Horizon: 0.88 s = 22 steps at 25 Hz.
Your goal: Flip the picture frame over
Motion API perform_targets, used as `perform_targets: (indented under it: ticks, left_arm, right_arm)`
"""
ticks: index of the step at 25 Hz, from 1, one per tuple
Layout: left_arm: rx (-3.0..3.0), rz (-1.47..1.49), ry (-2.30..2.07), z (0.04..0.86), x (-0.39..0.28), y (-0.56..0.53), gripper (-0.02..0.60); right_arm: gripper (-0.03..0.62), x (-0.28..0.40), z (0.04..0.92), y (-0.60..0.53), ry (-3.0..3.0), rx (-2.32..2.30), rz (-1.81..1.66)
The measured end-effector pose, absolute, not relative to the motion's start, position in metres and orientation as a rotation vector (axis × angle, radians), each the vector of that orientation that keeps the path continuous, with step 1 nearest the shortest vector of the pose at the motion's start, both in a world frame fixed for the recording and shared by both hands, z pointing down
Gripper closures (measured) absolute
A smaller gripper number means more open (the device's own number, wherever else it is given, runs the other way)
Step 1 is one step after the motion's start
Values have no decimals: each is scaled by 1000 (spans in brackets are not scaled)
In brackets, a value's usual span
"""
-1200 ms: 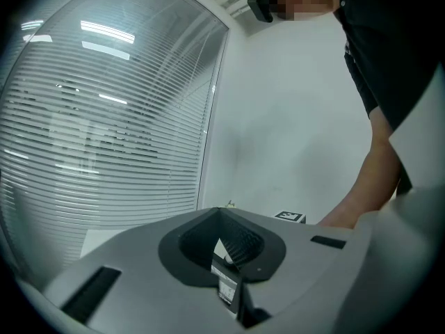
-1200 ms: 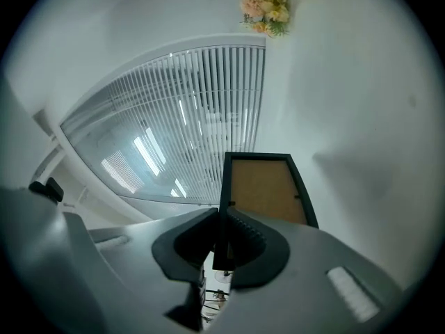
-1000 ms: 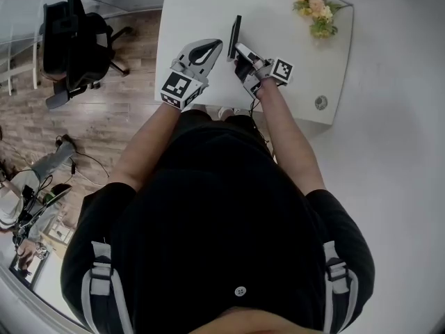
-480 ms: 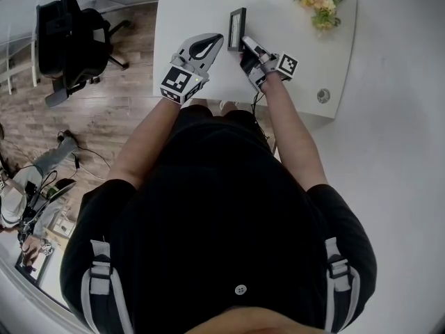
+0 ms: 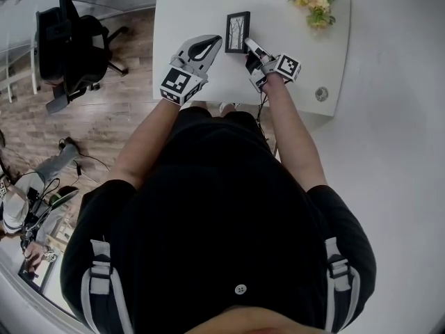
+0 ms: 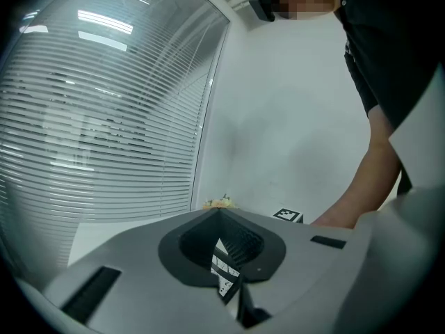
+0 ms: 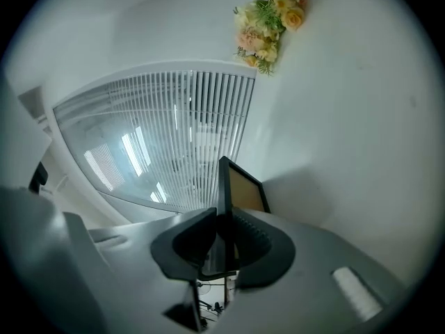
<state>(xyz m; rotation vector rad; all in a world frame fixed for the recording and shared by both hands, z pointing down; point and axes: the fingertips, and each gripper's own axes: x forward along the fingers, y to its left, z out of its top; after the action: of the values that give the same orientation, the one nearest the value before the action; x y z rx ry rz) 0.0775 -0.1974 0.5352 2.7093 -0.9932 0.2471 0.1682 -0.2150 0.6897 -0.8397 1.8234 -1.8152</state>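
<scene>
Head view: the picture frame (image 5: 237, 31) sits picture-side up over the white table (image 5: 184, 5), with its long axis running away from the person. The right claw (image 5: 249, 45) pinches its near right edge. The left claw (image 5: 213, 43), clenched on nothing, hovers just left of it.

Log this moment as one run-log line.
right gripper: shut on picture frame edge | left gripper: shut, empty, beside frame | frame: picture side up over table
</scene>
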Motion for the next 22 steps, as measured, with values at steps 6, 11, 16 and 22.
perform_targets:
  ticks: [6, 11, 16, 22]
  left_arm:
    - [2715, 260, -995, 536, 70, -192, 577]
    - [2726, 253, -990, 530, 66, -187, 577]
    - [2724, 249, -993, 529, 58, -182, 577]
    - [2736, 226, -991, 521, 56, -180, 577]
  right_arm:
    - [475, 171, 686, -216, 1904, -933, -1784]
    - [400, 176, 689, -215, 2071, -1112, -1722]
    - [325, 174, 693, -213, 2307, -1325, -1616]
    - [279, 165, 693, -208, 2534, -1444, -1519]
